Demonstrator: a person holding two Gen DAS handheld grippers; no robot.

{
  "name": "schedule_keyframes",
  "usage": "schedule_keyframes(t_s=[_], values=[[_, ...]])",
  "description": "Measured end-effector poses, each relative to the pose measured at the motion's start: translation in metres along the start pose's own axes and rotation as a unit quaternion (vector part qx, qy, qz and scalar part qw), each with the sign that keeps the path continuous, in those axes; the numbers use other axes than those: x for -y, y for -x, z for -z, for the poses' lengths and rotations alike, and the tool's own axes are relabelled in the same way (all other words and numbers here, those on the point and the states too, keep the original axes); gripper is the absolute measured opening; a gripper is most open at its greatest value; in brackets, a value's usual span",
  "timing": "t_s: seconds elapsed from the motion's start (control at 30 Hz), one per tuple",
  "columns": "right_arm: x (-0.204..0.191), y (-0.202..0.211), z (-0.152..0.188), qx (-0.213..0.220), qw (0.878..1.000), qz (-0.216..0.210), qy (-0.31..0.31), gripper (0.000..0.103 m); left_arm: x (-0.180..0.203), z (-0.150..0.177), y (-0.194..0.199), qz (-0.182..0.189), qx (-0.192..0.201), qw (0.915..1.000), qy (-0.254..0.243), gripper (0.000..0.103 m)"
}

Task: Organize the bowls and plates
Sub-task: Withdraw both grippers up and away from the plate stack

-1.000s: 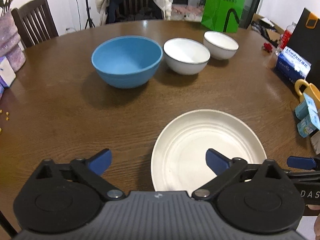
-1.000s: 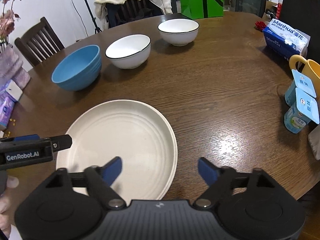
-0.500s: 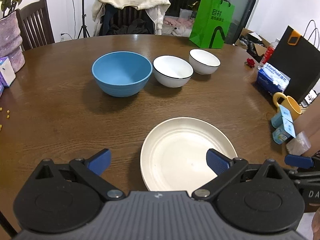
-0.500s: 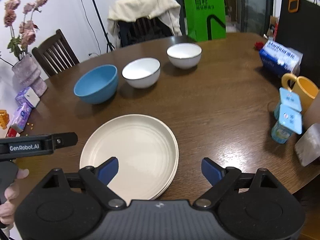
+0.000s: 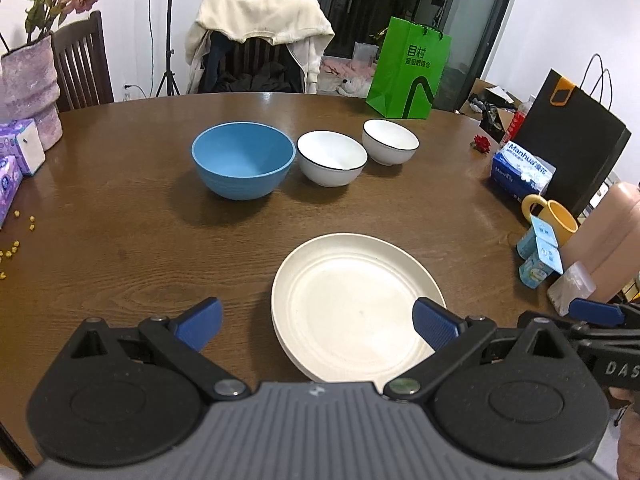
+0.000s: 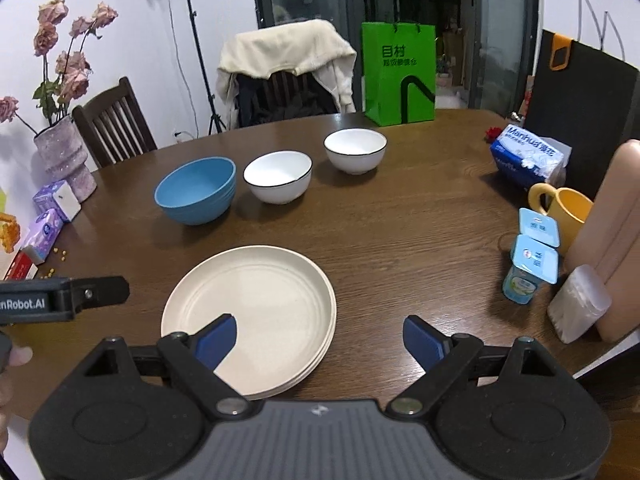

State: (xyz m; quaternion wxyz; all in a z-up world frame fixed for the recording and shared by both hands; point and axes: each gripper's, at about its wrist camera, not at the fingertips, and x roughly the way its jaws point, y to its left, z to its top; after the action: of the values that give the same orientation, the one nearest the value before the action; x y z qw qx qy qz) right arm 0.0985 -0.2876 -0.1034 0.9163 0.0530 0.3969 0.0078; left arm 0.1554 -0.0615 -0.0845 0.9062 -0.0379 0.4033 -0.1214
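Note:
A stack of cream plates (image 5: 352, 304) (image 6: 256, 304) lies on the brown round table near its front edge. Behind it stand a blue bowl (image 5: 243, 165) (image 6: 196, 190) and two white bowls with dark rims (image 5: 332, 157) (image 5: 390, 141), in a row; they also show in the right wrist view (image 6: 278, 175) (image 6: 355, 150). My left gripper (image 5: 316, 324) is open and empty above the plates' near left side. My right gripper (image 6: 320, 340) is open and empty above the plates' near right edge.
On the right stand a yellow mug (image 6: 568, 208), two small yoghurt cups (image 6: 528, 268), a tissue pack (image 6: 528, 156), a pink container (image 6: 612, 240) and a black bag. A green bag (image 5: 408, 70) stands at the back. A vase (image 5: 28, 92) and small boxes are on the left.
Both grippers have pulled back and risen away from the table, so more of the room shows. Both stay open. The plates and bowls have not moved.

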Motion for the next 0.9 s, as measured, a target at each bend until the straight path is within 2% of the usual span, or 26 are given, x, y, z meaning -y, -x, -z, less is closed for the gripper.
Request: schedule_keyframes(t_s=[0.3, 0.4, 0.9], values=[[0.012, 0.016, 0.016, 0.019, 0.999, -0.02, -0.028, 0.091, 0.011, 0.018, 0.012, -0.002, 0.006, 0.9999, -0.011, 0.103], [0.011, 0.022, 0.02, 0.028, 0.999, -0.018, -0.028, 0.1, 0.014, 0.023, 0.015, -0.002, 0.009, 0.9999, -0.013, 0.103], [0.01, 0.045, 0.026, 0.064, 0.997, -0.039, -0.02, 0.1, 0.022, 0.032, 0.033, -0.007, 0.031, 0.9994, -0.016, 0.103]])
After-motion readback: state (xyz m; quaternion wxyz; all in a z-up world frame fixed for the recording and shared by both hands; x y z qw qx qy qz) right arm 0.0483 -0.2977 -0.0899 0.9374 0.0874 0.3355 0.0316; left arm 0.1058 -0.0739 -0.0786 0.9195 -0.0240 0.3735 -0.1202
